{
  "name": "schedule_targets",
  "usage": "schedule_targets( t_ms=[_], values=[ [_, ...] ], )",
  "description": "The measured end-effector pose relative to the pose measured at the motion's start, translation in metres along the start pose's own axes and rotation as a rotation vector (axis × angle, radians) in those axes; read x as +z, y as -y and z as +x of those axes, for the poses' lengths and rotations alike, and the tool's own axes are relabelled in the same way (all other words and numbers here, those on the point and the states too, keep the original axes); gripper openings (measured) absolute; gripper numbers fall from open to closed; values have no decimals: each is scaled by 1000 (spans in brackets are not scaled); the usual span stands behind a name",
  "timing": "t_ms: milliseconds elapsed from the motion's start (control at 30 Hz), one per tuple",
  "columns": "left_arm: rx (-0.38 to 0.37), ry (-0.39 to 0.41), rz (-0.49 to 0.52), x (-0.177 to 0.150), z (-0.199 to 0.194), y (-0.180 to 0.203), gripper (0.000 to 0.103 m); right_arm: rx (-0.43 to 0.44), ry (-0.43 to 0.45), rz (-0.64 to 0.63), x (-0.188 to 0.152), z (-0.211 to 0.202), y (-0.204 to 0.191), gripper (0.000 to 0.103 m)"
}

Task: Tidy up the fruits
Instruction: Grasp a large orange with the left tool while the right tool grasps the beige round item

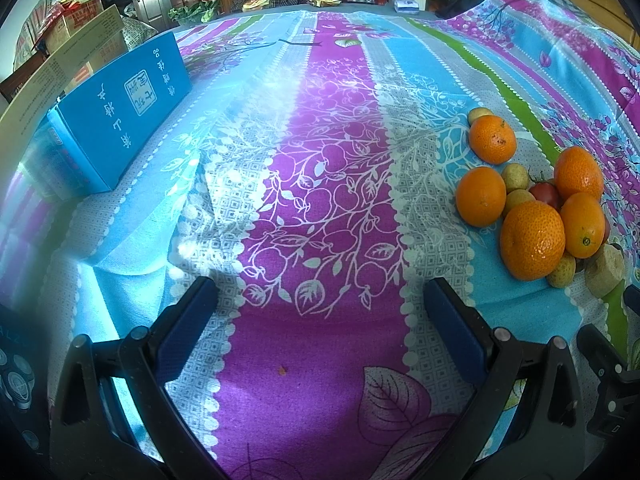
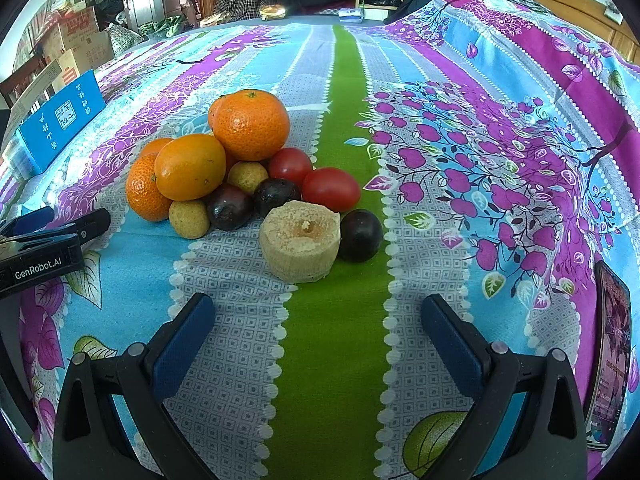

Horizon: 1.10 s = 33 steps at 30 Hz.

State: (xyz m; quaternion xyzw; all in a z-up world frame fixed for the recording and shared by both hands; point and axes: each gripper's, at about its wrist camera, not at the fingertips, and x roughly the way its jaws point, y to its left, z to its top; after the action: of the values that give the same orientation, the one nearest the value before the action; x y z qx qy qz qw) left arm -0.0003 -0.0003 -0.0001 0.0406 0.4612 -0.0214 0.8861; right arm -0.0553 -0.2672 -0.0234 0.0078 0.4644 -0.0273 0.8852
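Note:
A heap of fruit lies on the patterned cloth. In the right wrist view it holds several oranges (image 2: 250, 124), two red tomatoes (image 2: 331, 189), dark plums (image 2: 360, 235), small yellow-green fruits (image 2: 189, 219) and a pale cut stump piece (image 2: 299, 240). My right gripper (image 2: 318, 320) is open and empty, just short of the stump piece. In the left wrist view the heap of oranges (image 1: 532, 240) lies at the right. My left gripper (image 1: 320, 304) is open and empty over bare cloth, left of the heap; it also shows in the right wrist view (image 2: 56, 228).
A blue box (image 1: 120, 120) lies at the left on the cloth, also in the right wrist view (image 2: 60, 120). A phone (image 2: 612, 356) lies at the right edge. Cardboard boxes (image 2: 76, 44) and clutter stand beyond the far edge.

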Motion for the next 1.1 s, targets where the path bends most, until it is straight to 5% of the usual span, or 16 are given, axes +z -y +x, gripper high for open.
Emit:
schedule_targets(
  t_ms=[333, 567, 633, 667, 800, 933, 1100],
  values=[
    [-6, -62, -29, 8, 1, -1, 103, 54, -31, -24, 4, -1, 3, 103],
    [-293, 4, 111, 6, -25, 8, 96, 165, 49, -43, -6, -42, 22, 95],
    [-369, -1, 107, 7, -28, 11, 91, 176, 77, -67, -5, -48, 24, 87],
    [-375, -8, 103, 7, -27, 13, 90, 179, 71, -75, -3, -47, 24, 69],
    [-392, -14, 103, 9, -33, 18, 86, 251, -24, -40, 8, -31, 31, 47],
    [-399, -10, 91, 11, -33, 15, 86, 330, -43, -34, 13, -23, 23, 45],
    [-414, -21, 122, 12, -24, 16, 86, 229, -8, -48, 21, -6, 14, 45]
  ],
)
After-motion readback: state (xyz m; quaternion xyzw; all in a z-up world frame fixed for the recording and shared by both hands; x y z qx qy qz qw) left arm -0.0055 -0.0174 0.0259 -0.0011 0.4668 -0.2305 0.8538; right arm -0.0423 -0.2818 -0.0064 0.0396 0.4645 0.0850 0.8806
